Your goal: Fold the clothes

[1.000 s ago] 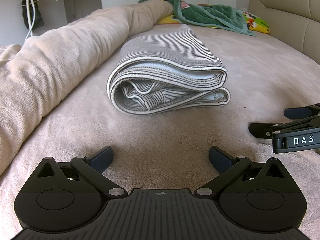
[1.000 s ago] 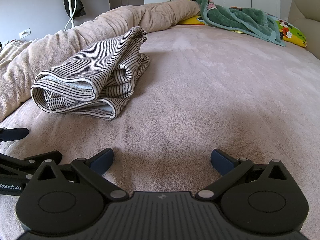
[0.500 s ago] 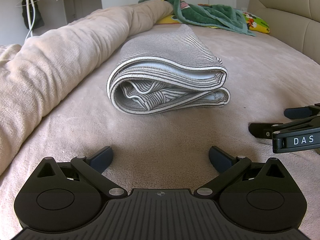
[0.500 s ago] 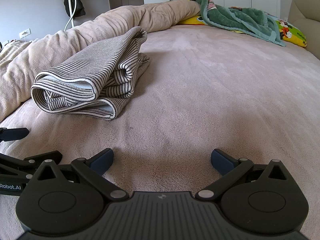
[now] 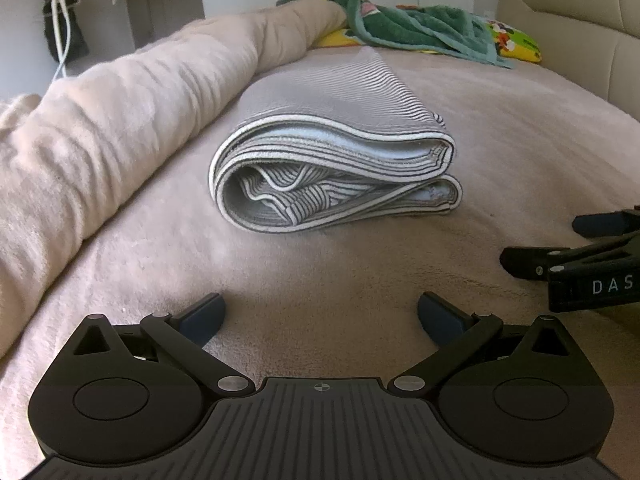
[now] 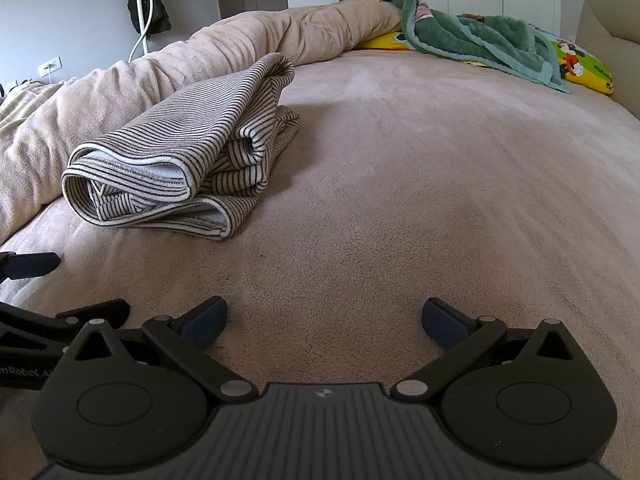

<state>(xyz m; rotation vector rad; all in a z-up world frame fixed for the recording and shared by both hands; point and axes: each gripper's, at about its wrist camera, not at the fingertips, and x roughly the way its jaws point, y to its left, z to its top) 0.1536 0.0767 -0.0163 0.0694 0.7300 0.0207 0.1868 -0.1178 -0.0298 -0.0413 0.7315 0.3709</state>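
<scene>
folded striped garment (image 5: pixel 332 168) (inner layers hidden), jaws apart

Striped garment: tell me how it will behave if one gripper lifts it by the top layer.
The striped garment is soft knit folded in loose, rounded layers, so it would probably sag and unfold rather than lift as one bundle. Its thin fabric suggests it is light. On the fuzzy bed cover it would likely drag, not slide.

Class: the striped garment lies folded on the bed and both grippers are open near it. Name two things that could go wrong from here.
1. The striped garment is a loose, bulging bundle with rumpled layers in its open end; a nudge or one-layer grab could undo the fold.
2. The left gripper and right gripper sit close together on the bed; reaching in together, they might collide.
</scene>
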